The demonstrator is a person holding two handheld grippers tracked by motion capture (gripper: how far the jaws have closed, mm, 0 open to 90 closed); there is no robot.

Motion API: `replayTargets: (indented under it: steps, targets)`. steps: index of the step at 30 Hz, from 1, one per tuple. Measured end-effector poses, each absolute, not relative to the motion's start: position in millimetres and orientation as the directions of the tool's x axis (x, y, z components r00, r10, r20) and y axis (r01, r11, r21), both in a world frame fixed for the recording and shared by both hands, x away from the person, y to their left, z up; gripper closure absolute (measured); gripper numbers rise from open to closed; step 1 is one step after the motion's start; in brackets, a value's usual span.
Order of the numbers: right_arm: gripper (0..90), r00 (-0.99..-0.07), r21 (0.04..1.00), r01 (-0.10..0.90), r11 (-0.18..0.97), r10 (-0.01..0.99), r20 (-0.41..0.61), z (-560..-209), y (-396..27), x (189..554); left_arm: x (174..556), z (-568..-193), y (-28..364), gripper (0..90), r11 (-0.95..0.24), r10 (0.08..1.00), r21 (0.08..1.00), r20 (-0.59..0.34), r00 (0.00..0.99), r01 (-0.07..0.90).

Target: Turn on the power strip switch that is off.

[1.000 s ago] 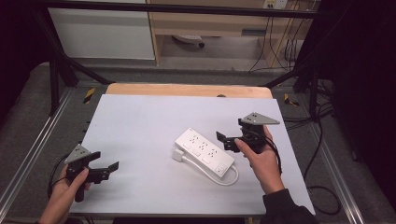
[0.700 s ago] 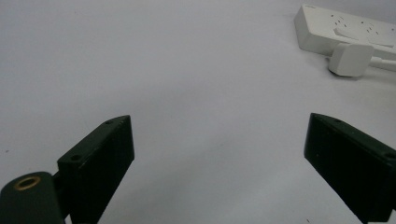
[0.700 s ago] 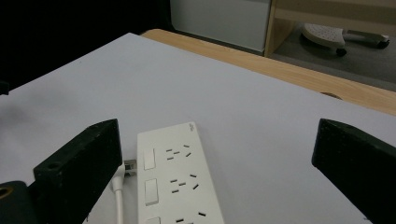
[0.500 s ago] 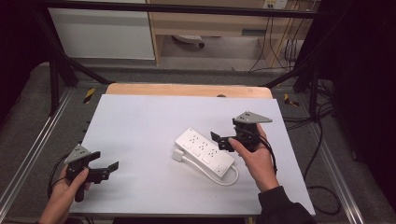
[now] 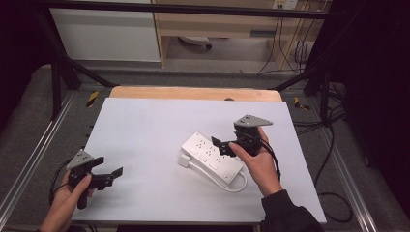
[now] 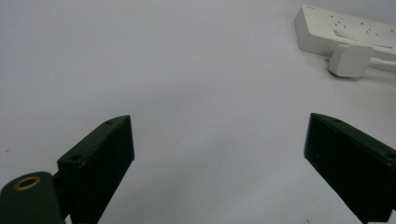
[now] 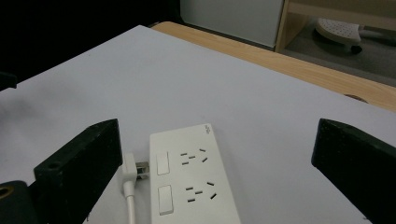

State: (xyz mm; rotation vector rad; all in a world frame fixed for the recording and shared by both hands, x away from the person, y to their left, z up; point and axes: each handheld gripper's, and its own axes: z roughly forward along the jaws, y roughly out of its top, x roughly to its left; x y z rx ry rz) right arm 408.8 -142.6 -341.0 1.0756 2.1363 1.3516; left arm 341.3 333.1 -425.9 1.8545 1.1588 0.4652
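My right claw (image 5: 223, 146) has moved left, now over the white power strip (image 5: 211, 156) mid-desk. Its jaws gape wide, holding nothing. My left claw (image 5: 112, 176), also wide and empty, hovers near the desk's front-left corner.

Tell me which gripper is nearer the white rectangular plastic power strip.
Right. The right gripper hovers over the white rectangular plastic power strip, jaws open above its sockets. The left gripper sits far off at the table's near left corner, also open.
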Motion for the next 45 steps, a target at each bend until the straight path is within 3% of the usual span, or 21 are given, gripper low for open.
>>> replayTargets:
  steps: [16,45]
  targets:
    - [7.3,-0.644,0.872,0.408,0.269,0.762,0.067,-348.0,-124.5,414.4,341.1,-425.6,333.5,8.4,-0.180,0.859,0.829,-0.129,0.495,0.530]
    - [55.4,-0.664,0.839,0.457,0.297,0.742,0.099,-376.4,-101.0,420.2,341.6,-425.8,334.5,8.5,-0.180,0.859,0.829,-0.130,0.495,0.529]
